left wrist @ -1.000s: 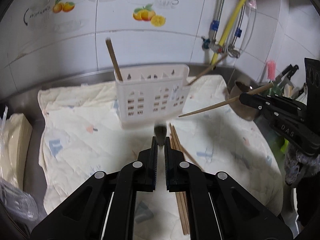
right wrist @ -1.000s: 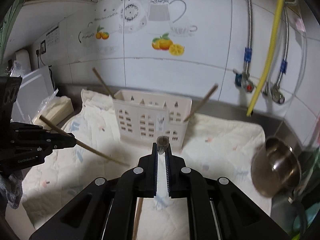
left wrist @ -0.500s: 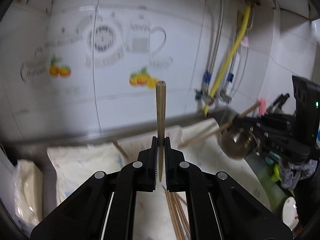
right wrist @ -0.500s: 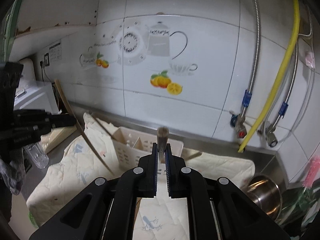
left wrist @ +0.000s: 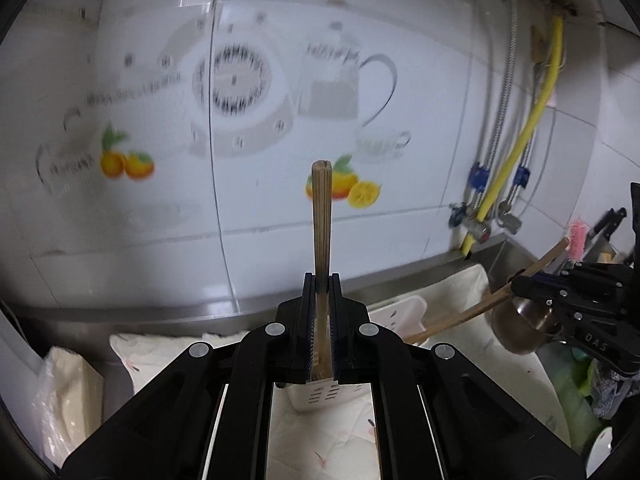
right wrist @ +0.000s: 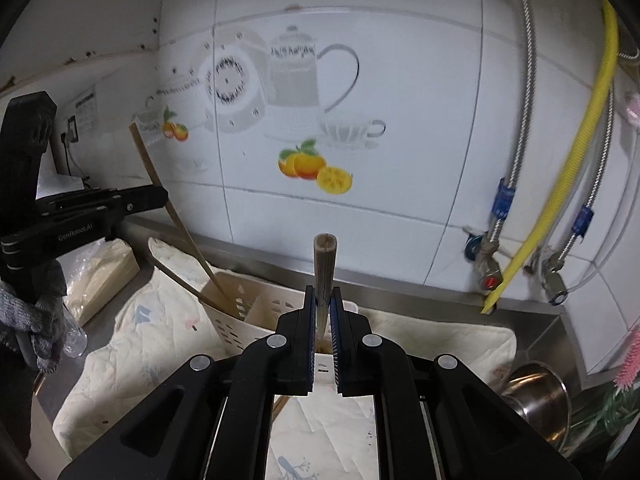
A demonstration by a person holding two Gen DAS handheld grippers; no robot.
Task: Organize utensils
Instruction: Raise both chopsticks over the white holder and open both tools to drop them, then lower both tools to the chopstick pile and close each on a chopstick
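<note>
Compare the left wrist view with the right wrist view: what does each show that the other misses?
Only the left wrist view shows the right tool from outside, shut on a slanting chopstick. Only the right wrist view shows the left tool from outside, its chopstick dipping into the left compartment of the white utensil basket, another chopstick already leaning there, and the gloved hand. Both show a chopstick clamped upright in their own tool, the fruit-and-teapot tiles, the yellow hose, the steel pot and the quilted cloth.
</note>
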